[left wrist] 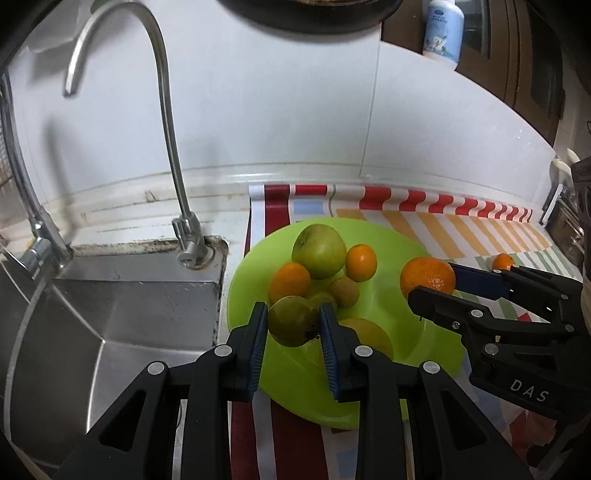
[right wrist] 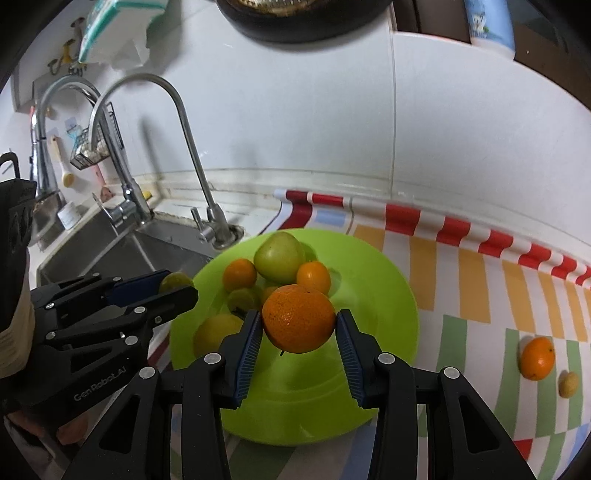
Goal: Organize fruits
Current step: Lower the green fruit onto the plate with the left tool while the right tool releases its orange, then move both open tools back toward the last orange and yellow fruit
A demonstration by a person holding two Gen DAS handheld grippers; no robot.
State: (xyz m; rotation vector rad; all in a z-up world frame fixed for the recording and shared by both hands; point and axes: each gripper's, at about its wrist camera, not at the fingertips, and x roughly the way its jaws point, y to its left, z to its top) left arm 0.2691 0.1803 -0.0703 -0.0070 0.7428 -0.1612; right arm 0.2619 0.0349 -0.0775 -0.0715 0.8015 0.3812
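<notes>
A lime-green plate [left wrist: 399, 236] [right wrist: 369, 266] holds a big green apple [left wrist: 319, 251] [right wrist: 280, 254], small oranges [left wrist: 361, 263] [right wrist: 313, 277] and other small fruits. My left gripper [left wrist: 293, 321] is shut on a green-brown fruit [left wrist: 293, 321] above the plate's left part; it also shows in the right wrist view [right wrist: 173, 286]. My right gripper [right wrist: 299, 325] is shut on a large orange [right wrist: 299, 323] [left wrist: 426, 277] above the plate. A small orange [right wrist: 537, 358] [left wrist: 503, 262] and a small yellowish fruit [right wrist: 568, 384] lie on the cloth at the right.
A steel sink [left wrist: 122, 317] with curved taps [left wrist: 166, 110] lies left of the plate. A striped cloth [right wrist: 480, 280] covers the counter. A white wall stands behind; a bottle [left wrist: 443, 29] stands on a ledge above, and a dark pan hangs overhead.
</notes>
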